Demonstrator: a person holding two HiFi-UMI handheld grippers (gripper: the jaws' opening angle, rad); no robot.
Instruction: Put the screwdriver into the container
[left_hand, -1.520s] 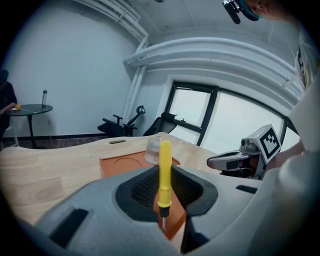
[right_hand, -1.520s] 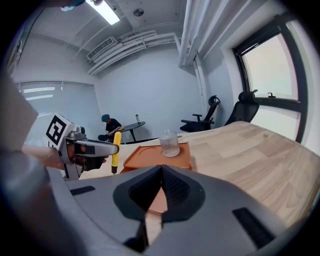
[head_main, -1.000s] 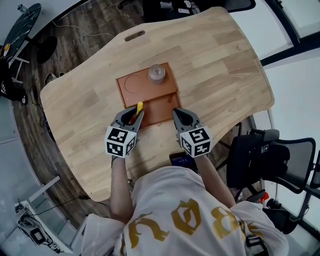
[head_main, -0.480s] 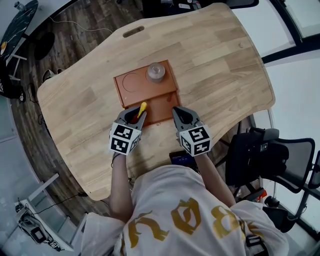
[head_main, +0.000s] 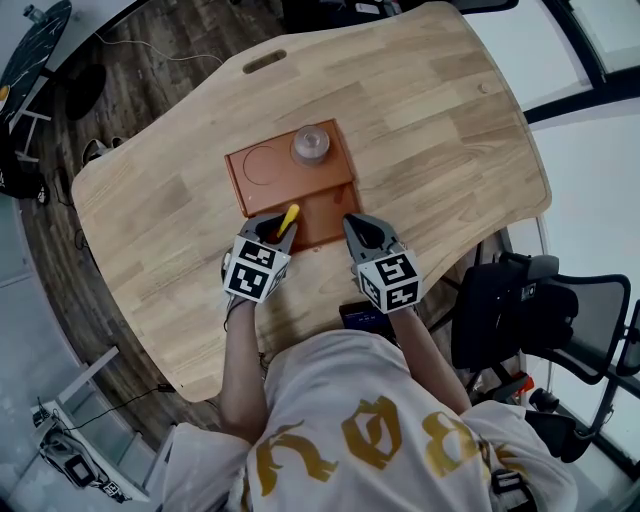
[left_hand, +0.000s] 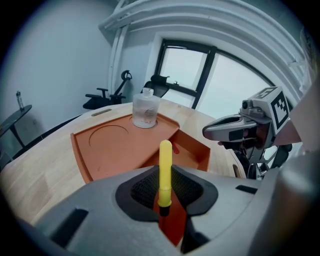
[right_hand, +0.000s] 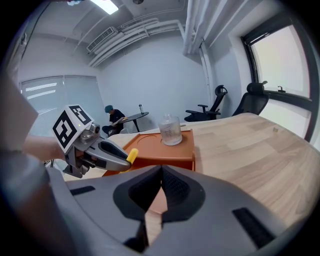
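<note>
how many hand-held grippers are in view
2. The left hand-held gripper, shut on the yellow-handled screwdriver, at the orange tray's near edge; the right hand-held gripper, shut and empty, beside it.

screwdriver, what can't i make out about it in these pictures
- Left gripper view: the screwdriver shows only its yellow handle. The shaft and tip are hidden behind the jaws of the left gripper, which are shut on it.
- Head view: the screwdriver is too small to tell what kind of tip it has.
- Right gripper view: only the end of the handle shows. The left gripper covers the rest.
</note>
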